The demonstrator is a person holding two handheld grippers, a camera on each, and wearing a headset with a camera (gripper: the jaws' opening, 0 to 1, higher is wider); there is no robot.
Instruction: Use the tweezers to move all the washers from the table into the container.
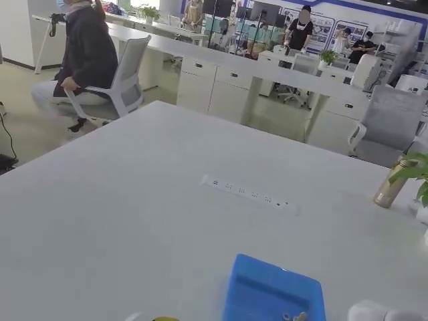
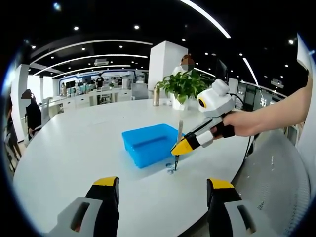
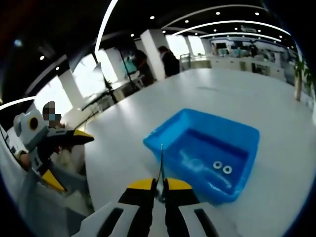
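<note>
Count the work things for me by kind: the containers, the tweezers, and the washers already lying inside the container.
Blue container: 1
Tweezers: 1
Washers inside the container: 2
Total: 4

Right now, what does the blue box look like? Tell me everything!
The box is bright blue and looks like plastic. It is shallow and rectangular, with rounded corners and an open top. It sits flat on the white table. Two small washers lie on its floor near one side. The tweezers point down at the table just outside one corner, not inside the box. I cannot tell if they touch it.
</note>
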